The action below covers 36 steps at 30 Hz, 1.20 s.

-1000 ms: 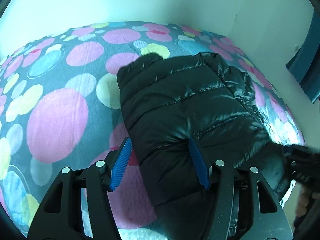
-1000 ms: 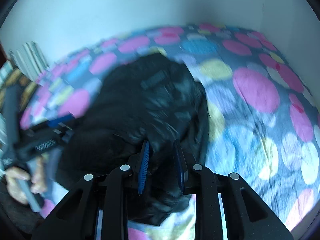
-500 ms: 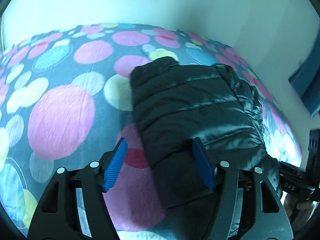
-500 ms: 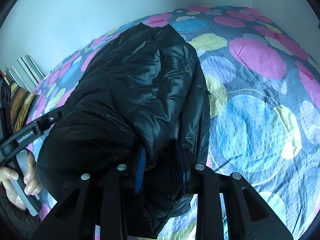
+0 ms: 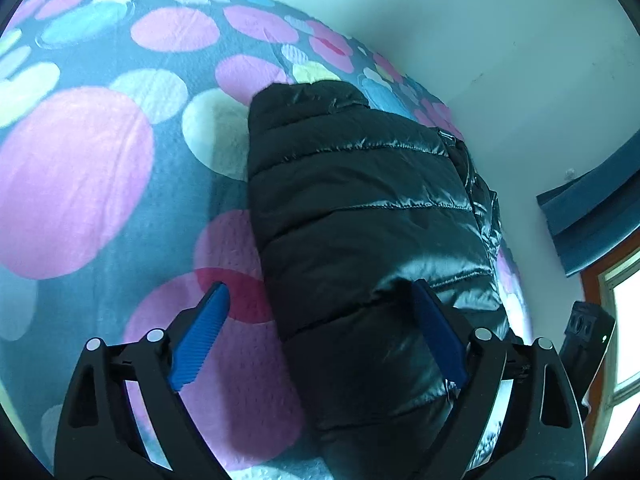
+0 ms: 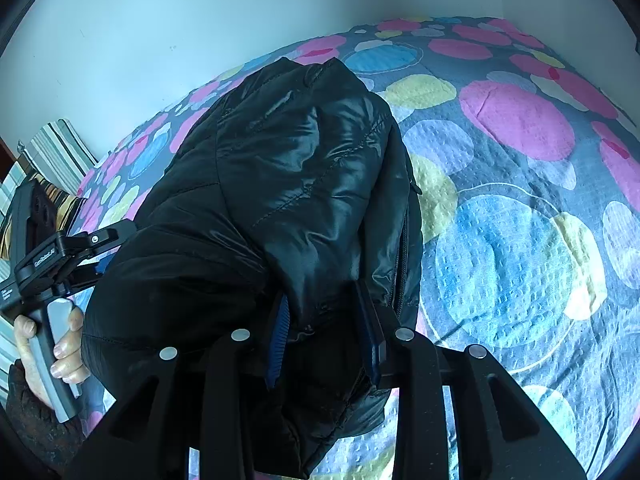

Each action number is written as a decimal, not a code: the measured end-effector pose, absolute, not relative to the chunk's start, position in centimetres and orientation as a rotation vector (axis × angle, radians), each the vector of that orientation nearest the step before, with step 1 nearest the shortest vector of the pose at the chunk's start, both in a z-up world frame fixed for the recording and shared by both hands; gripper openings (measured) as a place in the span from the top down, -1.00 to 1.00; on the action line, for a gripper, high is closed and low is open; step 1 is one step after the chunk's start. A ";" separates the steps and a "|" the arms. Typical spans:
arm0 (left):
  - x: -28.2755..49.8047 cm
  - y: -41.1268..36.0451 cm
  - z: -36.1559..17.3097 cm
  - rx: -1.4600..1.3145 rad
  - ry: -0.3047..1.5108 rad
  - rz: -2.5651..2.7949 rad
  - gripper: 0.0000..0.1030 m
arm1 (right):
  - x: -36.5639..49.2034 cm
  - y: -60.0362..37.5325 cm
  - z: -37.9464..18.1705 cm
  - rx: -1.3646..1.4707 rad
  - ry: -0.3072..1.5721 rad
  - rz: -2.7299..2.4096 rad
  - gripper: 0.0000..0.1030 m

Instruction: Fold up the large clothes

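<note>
Left claw (image 5: 320,336) wider since; jacket (image 5: 360,208) against its right pad

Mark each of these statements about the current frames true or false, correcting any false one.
1. The black puffer jacket lies on a bedspread with coloured circles. True.
2. The left gripper is clamped shut on the jacket. False: its jaws have just been opening and stand wide; only one pad is against the fabric.
3. The right gripper has jacket fabric between its pads. True.
4. The jacket is spread flat, sleeves out. False: it is bundled into a compact fold.
5. A hand holds the left gripper's handle. True.
</note>
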State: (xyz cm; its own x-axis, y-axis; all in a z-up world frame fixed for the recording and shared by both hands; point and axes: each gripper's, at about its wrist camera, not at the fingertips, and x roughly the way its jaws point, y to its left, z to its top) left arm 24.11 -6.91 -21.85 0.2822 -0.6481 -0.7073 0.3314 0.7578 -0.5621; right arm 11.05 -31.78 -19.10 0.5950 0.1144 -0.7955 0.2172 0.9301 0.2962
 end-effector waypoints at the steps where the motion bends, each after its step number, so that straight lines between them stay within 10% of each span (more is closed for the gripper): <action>1: 24.3 -7.0 -22.0 -0.343 1.111 -0.680 -0.77 | 11.0 -31.8 -19.1 0.388 0.936 -0.061 0.38; 15: 24.1 -9.5 -20.9 -0.214 1.078 -0.695 -0.77 | 11.1 -32.2 -18.9 0.401 0.936 -0.050 0.35; 22: 24.2 -9.6 -20.7 -0.206 1.076 -0.697 -0.77 | 10.5 -34.1 -16.0 0.448 0.861 -0.062 -0.13; 36: 24.2 -10.0 -20.6 -0.180 1.069 -0.695 -0.77 | 16.7 -37.7 -19.8 0.591 0.983 -0.085 -0.40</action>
State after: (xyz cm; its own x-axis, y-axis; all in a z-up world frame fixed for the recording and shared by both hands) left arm 24.17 -10.04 -20.57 0.2934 -0.6016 -0.7430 0.4347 0.7761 -0.4568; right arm 16.68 -37.67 -19.82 0.5647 0.1926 -0.8025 0.3268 0.8407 0.4318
